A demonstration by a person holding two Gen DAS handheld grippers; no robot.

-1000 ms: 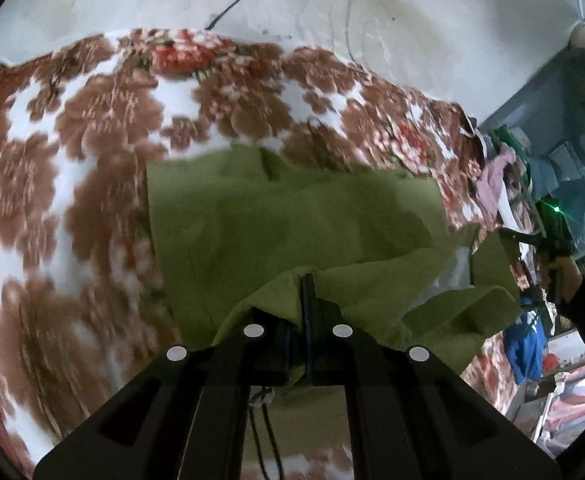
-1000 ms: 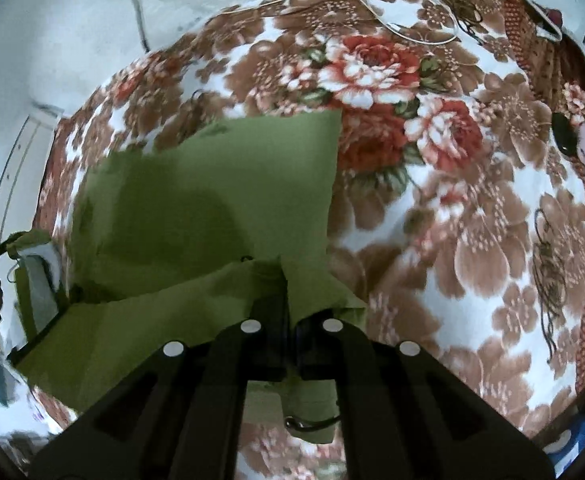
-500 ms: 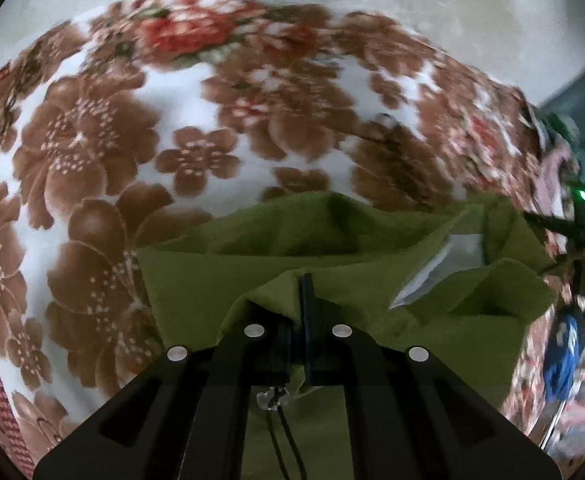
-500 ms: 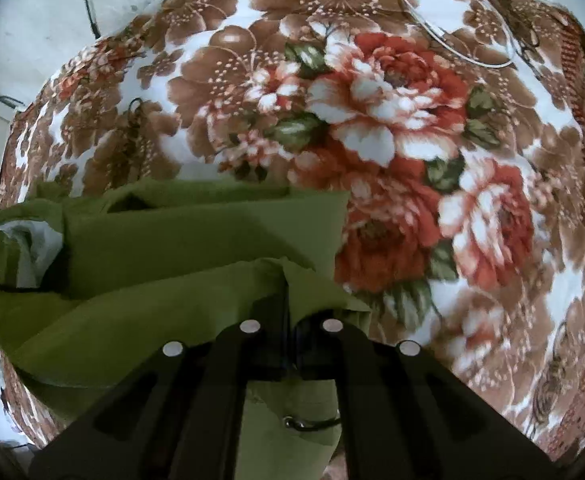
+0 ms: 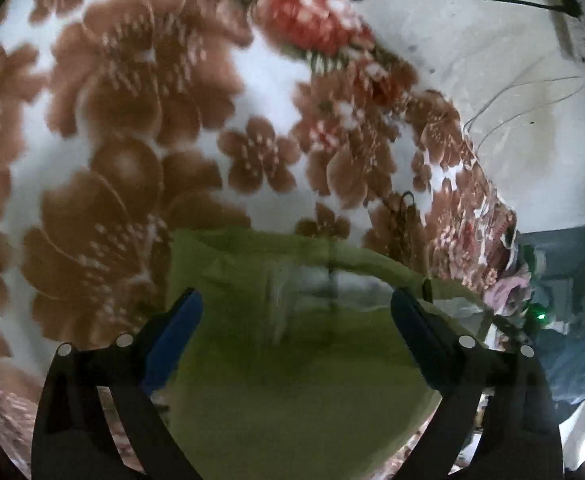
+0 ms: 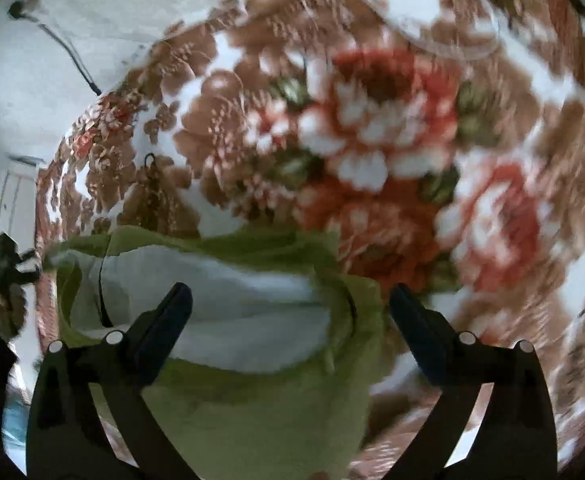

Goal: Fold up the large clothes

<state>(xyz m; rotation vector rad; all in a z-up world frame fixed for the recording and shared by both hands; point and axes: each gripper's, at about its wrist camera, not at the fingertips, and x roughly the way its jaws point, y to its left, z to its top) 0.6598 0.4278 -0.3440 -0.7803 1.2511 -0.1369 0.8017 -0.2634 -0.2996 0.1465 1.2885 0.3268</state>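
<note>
Left gripper [image 5: 294, 312]: jaws have just been opening, now spread wide, gripping nothing; the green garment [image 5: 292, 360] lies loose between and below the fingers on the floral blanket [image 5: 124, 128]. Right gripper [image 6: 290, 308]: same, jaws just opened wide, nothing pinched; the garment's pale lining [image 6: 232, 300] faces up between them w/ green edge beyond. Risk, judged: the dropped layers look bunched, so the fold may land crooked or spring back. Fabric could also catch on a fingertip as the grippers lift off & drag the fold apart.
</note>
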